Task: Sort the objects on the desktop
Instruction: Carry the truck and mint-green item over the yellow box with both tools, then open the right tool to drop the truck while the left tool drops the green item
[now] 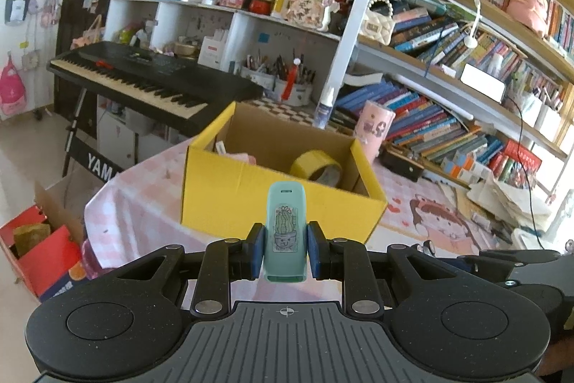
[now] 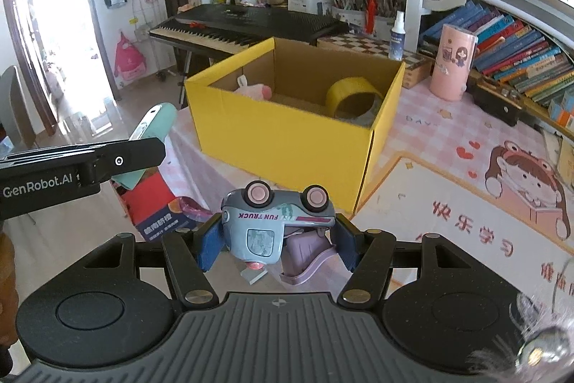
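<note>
Both tongs clamped shut on loads — left [image 1: 285, 248], right [image 2: 278, 239].

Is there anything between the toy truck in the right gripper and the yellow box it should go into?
Nothing visible blocks it. The right gripper holds the toy truck upside down just short of the yellow box, whose top is open. Only its near wall lies ahead. Inside, the yellow tape roll and a pink item leave bare floor between them.

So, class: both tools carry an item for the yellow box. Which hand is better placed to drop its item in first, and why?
Probably the left. Its tool holds the slim teal case pointing at the yellow box. The right tool holds the bulkier toy truck upside down, no nearer.
</note>
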